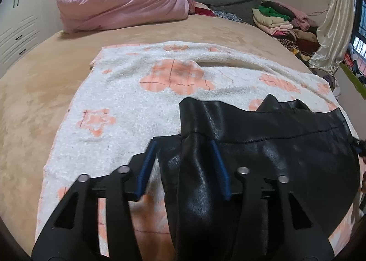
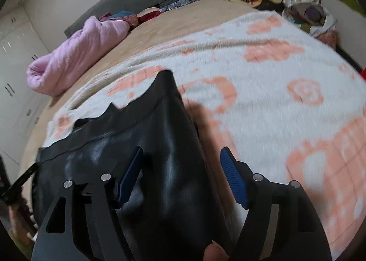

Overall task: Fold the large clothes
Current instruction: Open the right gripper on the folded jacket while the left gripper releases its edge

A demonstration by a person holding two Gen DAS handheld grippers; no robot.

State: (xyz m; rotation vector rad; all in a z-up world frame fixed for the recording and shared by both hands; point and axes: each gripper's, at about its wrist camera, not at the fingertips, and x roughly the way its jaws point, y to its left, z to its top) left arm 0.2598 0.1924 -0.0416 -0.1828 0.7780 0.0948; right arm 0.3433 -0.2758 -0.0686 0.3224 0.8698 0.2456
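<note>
Black leather garment point(image 1: 263, 146): lies on the floral blanket point(image 1: 128, 100), running between both grippers' spread fingers; left gripper point(image 1: 184, 164) and right gripper point(image 2: 180, 174) parted, contact unclear; garment's near end cut off.

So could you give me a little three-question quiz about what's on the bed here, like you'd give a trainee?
1. True or false: the black leather garment lies on top of the white blanket with peach flowers.
2. Which item sits at the head of the bed? A) a pink quilt B) a blue suitcase C) a wooden chair
3. Fill in: the jaws of the left gripper and right gripper are both ____, with leather between them.

Key: 1 true; 2 A, the rolled pink quilt; 3 open, not yet clamped on the garment.
</note>
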